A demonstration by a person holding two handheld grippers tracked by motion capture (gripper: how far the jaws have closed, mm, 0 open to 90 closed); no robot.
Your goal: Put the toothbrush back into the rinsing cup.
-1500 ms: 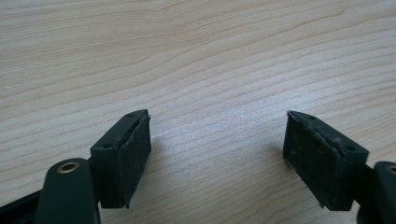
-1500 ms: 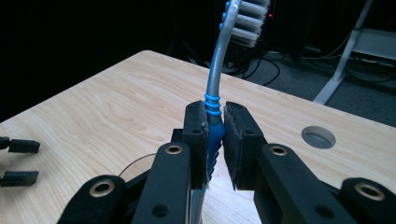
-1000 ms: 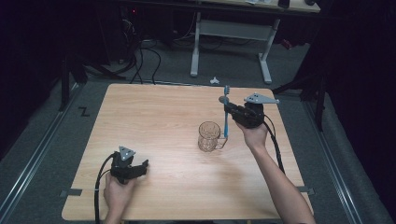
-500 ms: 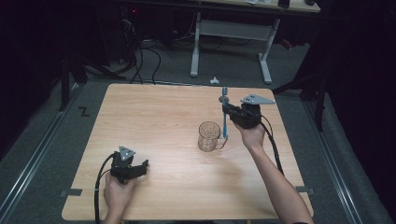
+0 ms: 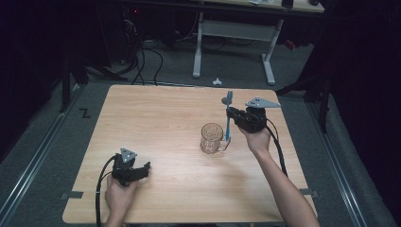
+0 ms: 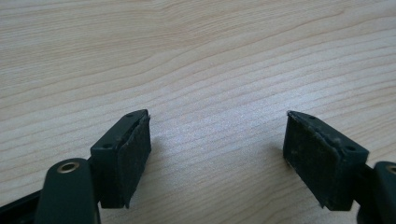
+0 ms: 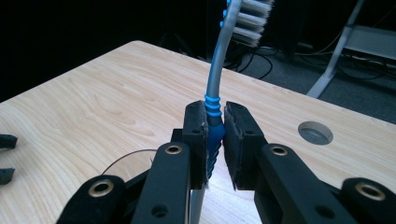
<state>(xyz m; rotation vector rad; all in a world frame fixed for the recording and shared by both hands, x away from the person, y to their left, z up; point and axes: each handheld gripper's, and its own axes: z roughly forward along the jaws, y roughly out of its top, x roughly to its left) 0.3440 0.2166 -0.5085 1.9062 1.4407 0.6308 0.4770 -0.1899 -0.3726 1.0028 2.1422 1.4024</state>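
The right hand-held gripper is clenched on a blue toothbrush, held upright with its bristles at the top, just beside a clear glass mug standing on the wooden surface. Well apart, near the front edge, the left hand-held gripper rests released, nothing between its pads.

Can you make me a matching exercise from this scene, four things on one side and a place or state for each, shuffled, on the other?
Things:
1. toothbrush
2. glass mug
3. left gripper
4. right gripper

States:
A. jaws wide apart over bare wood
B. stands upright on the table, empty
C. held upright, bristles at the top
D. jaws clamped on a blue handle

Pairs: 1-C, 2-B, 3-A, 4-D
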